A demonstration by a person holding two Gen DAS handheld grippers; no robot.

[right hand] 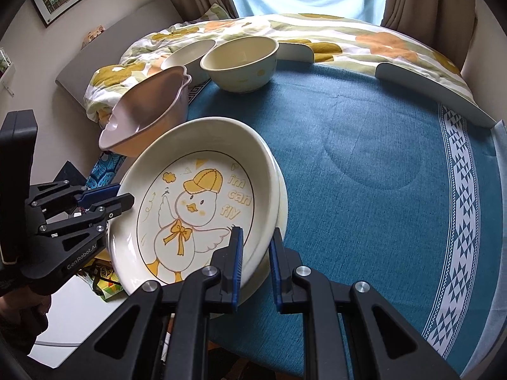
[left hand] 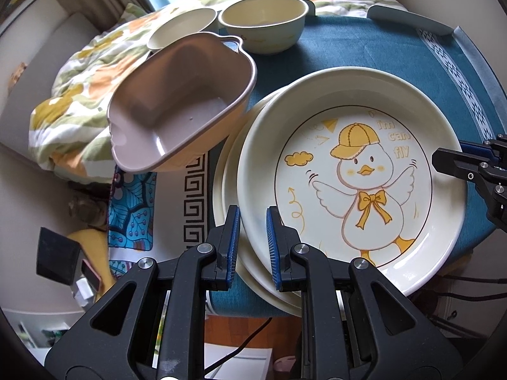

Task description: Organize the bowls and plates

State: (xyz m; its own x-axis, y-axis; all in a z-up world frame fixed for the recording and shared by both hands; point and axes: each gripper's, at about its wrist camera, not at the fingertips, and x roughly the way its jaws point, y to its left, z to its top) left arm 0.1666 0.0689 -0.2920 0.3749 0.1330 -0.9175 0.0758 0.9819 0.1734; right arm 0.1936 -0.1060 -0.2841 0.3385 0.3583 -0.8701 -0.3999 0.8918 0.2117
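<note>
Blue cloth covers the counter [right hand: 364, 145], with a flower-patterned quilt [right hand: 317, 34] on the bed behind it and a curtained window beyond. Two cream plates are stacked at the counter's left edge: the duck plate [left hand: 351, 177] sits in a plain plate [left hand: 228, 190], of which only the rim shows beneath it. The stack is held between the two hands. The left hand-held gripper [left hand: 252, 240] is closed on the stack's left rim, its blue pads standing on either side of the rim. The right hand-held gripper [right hand: 255, 262] is likewise closed on the opposite, right rim, one pad inside the duck plate and one outside the plain plate's edge. Each thus grips the stacked rims from its own side, both pointing steeply downward. In the right wrist view the stack looks tilted, its left side overhanging the counter edge, so it appears lifted rather than resting flat. Beyond the stack, toward the bed, lie a pink handled bowl [left hand: 180, 107] tipped at the counter's edge, a cream bowl [left hand: 264, 27] upright on the cloth, and a second cream bowl [left hand: 182, 27] just beside it. Open blue cloth lies to the right of the stack; any set-down there would likely favour the right hand, which is nearer.
</note>
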